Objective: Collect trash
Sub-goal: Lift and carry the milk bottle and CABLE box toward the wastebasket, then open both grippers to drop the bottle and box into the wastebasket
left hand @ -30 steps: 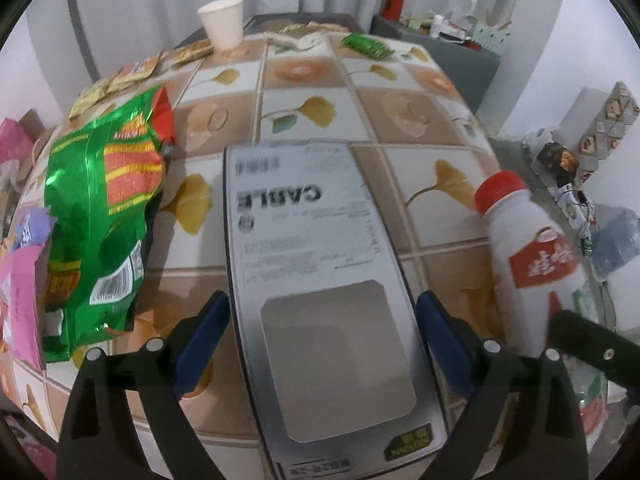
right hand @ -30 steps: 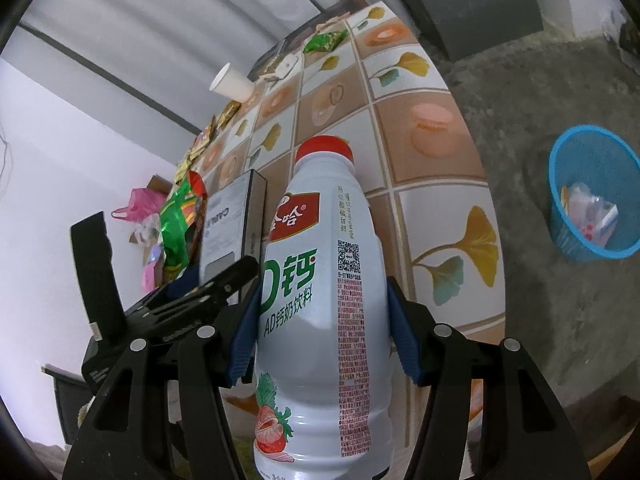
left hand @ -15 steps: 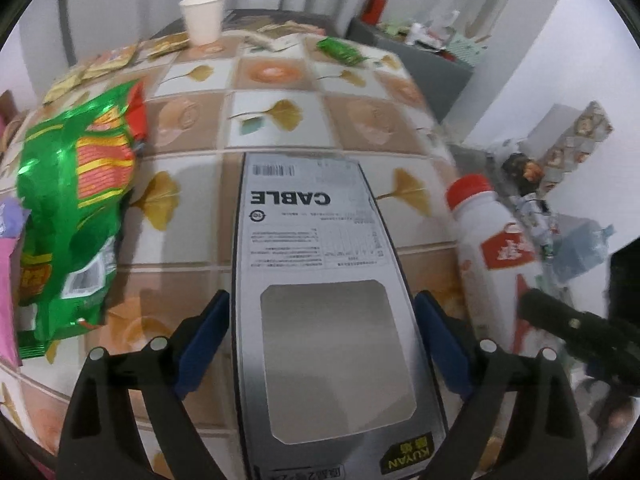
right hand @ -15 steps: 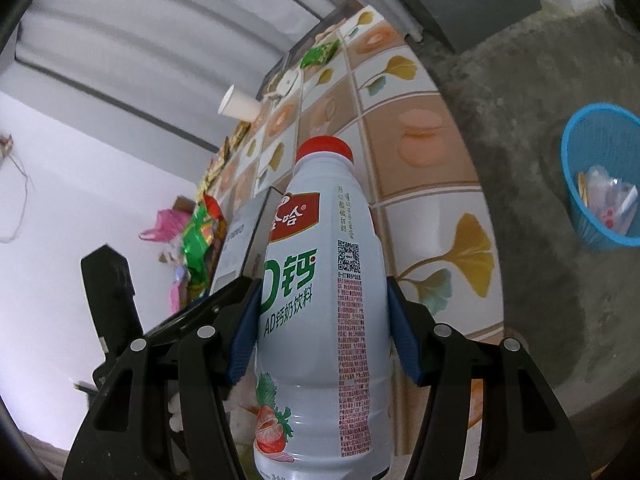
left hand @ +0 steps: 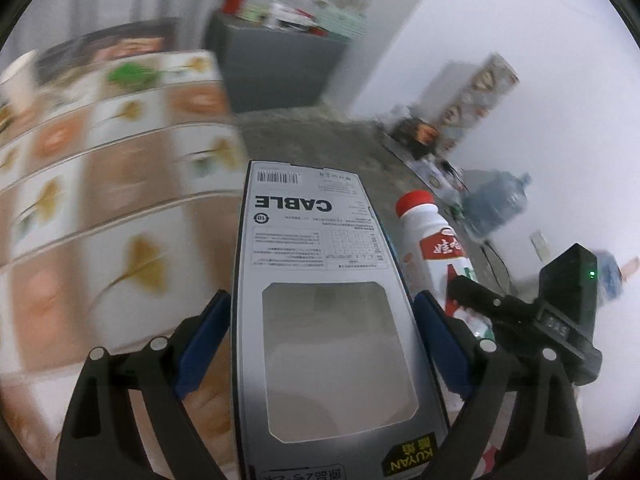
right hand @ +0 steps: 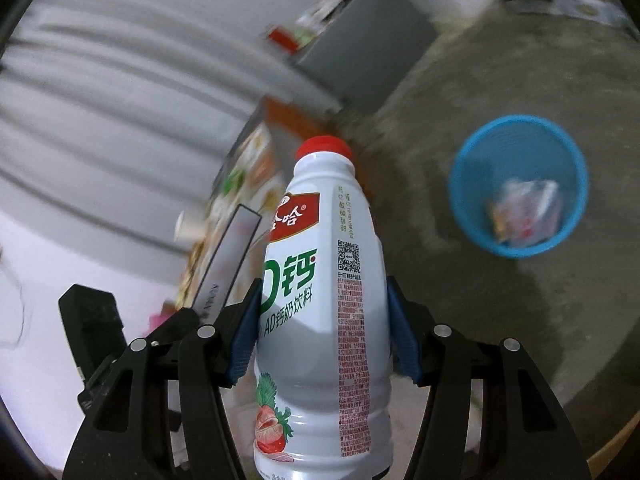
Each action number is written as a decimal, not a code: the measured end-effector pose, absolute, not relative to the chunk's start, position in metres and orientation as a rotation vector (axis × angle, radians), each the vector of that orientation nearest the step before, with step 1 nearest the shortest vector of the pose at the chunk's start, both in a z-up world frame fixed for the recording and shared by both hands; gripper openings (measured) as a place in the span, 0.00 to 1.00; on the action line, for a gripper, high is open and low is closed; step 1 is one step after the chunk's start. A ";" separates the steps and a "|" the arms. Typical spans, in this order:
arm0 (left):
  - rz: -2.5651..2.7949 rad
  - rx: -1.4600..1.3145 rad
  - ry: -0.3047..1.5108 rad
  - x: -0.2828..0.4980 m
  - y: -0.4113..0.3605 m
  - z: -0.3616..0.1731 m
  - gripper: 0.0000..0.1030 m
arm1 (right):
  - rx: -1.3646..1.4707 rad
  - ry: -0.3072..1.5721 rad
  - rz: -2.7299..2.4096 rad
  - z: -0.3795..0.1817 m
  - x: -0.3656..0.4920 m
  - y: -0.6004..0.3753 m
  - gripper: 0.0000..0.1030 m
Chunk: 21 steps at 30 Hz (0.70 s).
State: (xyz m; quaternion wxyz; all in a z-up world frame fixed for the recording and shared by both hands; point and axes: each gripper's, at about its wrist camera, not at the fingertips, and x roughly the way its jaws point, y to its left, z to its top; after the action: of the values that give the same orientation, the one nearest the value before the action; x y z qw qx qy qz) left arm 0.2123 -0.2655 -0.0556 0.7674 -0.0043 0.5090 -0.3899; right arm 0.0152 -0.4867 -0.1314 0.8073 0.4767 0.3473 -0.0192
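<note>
Both hands carried trash clear of the bench (left hand: 120, 208), whose tiled top showed at the left of the left wrist view, blurred. A green wrapper (left hand: 130, 74) and a paper cup (left hand: 18, 80) lay on that top, so more remained to be collected. On the concrete floor stood a blue basket (right hand: 516, 128), well apart from both loads, with some wrappers (right hand: 524, 212) already lying in it; part of the task looked done.

The left tongs (left hand: 322, 344) were clamped on a flat grey cable box (left hand: 316, 264), a blue pad (left hand: 204, 340) pressed against each long edge, the box pointing away from the camera with its cut-out window facing up. The right tongs (right hand: 322, 332) were clamped about halfway shut on a white drink bottle (right hand: 324, 320) with a red cap (right hand: 324, 148), the pads bearing on either side of its body, the bottle upright between them. Bottle and box rode just beside each other, each visible from the other hand's camera.

Neither item had yet reached the basket; by this reading the step in hand was the carry, with both drops left to do.
</note>
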 end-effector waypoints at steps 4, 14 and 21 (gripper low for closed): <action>-0.920 0.007 1.181 0.232 -0.336 -0.075 0.87 | 1.067 0.740 -0.167 -0.154 0.014 -0.536 0.54; -0.920 -0.010 1.365 0.297 -0.464 -0.165 0.89 | 1.258 0.740 -0.436 -0.252 0.039 -0.628 0.68; -0.988 -0.063 1.310 0.291 -0.419 -0.140 0.89 | 1.226 0.765 -0.434 -0.254 0.003 -0.600 0.68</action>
State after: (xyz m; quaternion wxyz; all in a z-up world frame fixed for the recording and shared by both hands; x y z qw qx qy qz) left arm 0.2910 -0.4190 -0.1401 0.6813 -0.0283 0.5839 -0.4405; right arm 0.0028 -0.5997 -0.2536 0.7286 0.5567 0.3470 -0.1971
